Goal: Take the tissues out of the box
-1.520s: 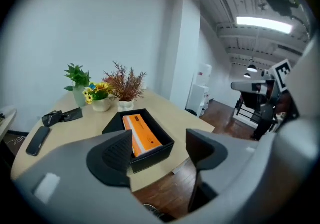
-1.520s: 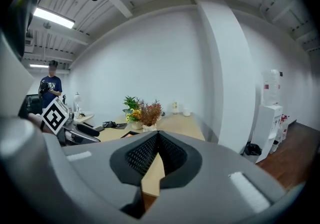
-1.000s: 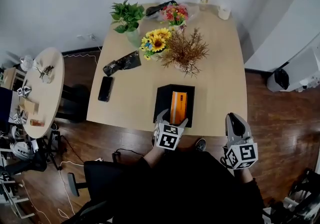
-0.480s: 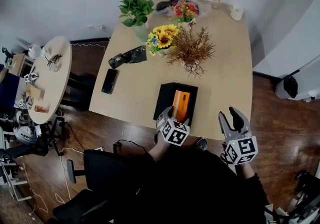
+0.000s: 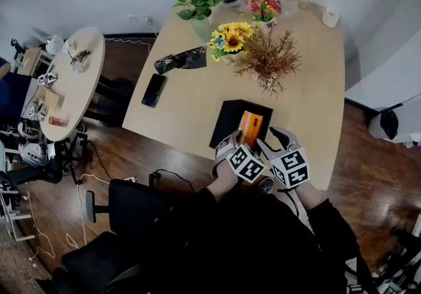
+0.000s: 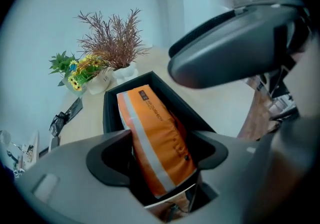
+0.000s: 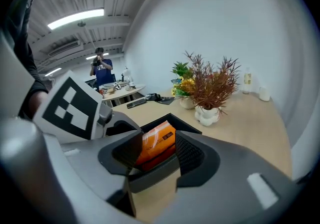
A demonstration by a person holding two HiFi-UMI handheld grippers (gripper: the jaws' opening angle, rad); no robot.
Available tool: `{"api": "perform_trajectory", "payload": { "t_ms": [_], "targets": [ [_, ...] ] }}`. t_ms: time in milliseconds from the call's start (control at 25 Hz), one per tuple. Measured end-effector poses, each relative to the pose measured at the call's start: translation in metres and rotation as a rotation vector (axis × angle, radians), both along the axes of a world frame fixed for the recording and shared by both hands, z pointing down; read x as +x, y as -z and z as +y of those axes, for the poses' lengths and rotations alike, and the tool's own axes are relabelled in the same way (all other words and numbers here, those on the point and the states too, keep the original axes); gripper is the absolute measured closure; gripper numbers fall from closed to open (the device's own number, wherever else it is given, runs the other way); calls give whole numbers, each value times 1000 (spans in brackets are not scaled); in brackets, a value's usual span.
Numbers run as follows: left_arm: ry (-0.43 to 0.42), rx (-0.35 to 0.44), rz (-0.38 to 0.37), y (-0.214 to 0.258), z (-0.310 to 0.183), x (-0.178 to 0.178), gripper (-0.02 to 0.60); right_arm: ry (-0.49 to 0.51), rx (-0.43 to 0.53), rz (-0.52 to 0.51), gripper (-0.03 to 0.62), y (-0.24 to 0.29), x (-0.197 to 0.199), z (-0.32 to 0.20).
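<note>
Orange tissue pack (image 5: 250, 127), tilted up in the black box (image 5: 227, 122), is clamped at its near end by the left gripper (image 5: 233, 143), whose jaws have just been closing. Right gripper (image 5: 271, 141) is held just beside it, jaws just opened wide, nothing gripped.

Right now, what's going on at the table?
A person holds a gripper in each hand over the black box at the table edge. The left gripper has just been closing its jaws with the orange tissue pack between them; a firm grip isn't clear. The right gripper has just been opening, empty, aimed at the box.
</note>
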State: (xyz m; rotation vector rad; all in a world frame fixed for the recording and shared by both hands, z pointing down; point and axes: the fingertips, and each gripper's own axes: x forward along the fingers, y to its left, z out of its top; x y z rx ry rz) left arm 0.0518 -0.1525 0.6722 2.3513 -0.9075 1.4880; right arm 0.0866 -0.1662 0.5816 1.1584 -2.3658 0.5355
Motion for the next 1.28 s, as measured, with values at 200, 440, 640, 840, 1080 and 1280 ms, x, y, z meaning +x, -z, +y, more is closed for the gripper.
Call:
{"api": "perform_trajectory", "payload": {
  "t_ms": [200, 440, 640, 840, 1080, 1280],
  "targets": [
    [-1, -7, 67, 6, 0, -8, 319, 3, -63, -8, 391, -19, -15, -6],
    [54, 50, 281, 60, -6, -17, 325, -57, -6, -75, 413, 14, -9, -9],
    [71, 79, 398, 107, -7, -36, 323, -133, 41, -108, 422, 41, 11, -6],
    [58, 117, 394, 132, -4, -69, 322, -198, 66, -119, 424, 57, 28, 2],
    [120, 163, 343, 129, -17, -130, 322, -261, 81, -103, 425, 60, 41, 5],
    [196, 136, 304, 99, -28, -179, 322, -279, 74, -86, 425, 57, 36, 5]
  ]
}}
